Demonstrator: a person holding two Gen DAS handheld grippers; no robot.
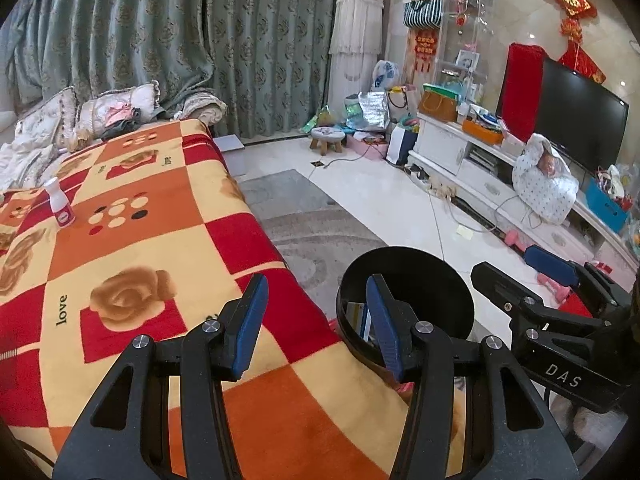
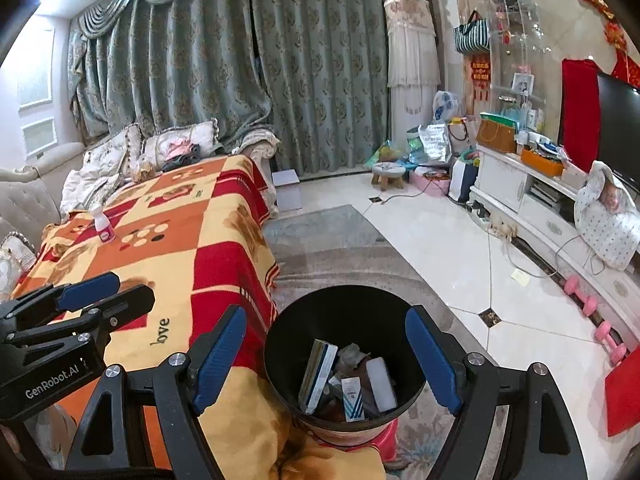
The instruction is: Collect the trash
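Both wrist views look downward-forward, side by side; both share the black bin (image 1: 404, 300) (image 2: 344, 344), patterned blanket (image 1: 160, 260) (image 2: 192, 248) and curtains (image 1: 180, 40) (image 2: 240, 72).

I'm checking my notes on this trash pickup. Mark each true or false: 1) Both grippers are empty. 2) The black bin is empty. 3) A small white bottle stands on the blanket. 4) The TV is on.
1) True: the left gripper and right gripper hold nothing.
2) False: the black bin holds boxes and other trash.
3) True: the small white bottle stands upright on the blanket.
4) False: the TV screen is dark.
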